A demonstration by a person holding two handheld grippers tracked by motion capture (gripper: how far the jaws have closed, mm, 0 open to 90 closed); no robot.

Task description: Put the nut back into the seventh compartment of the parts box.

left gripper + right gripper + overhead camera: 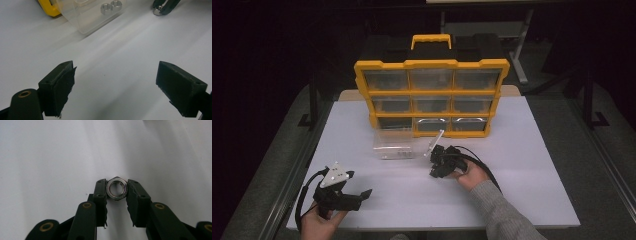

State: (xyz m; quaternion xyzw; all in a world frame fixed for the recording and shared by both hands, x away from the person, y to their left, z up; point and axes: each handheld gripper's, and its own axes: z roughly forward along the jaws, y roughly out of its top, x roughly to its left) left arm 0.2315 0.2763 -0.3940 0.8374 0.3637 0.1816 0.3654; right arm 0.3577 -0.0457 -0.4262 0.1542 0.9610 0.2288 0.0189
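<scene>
steel nut (pixel 116 188) pinched in the right claw (pixel 116 191), probably headed for the clear drawer (pixel 394 145); left claw (pixel 116 82) idles wide open over the bench (pixel 522 165).

Counting now: 1 yellow-and-black organizer (pixel 431 65) standing on 1 white table (pixel 522 200), showing 9 drawer slots, 8 filled. 1 clear drawer (pixel 393 145) lying out in front, holding 2 steel nuts (pixel 111 6). 1 more nut (pixel 116 188) sitting pinched in 1 of the 2 grippers.

Yellow drawer organizer (pixel 432 64), clear drawer (pixel 393 145), white table (pixel 532 165)
</scene>
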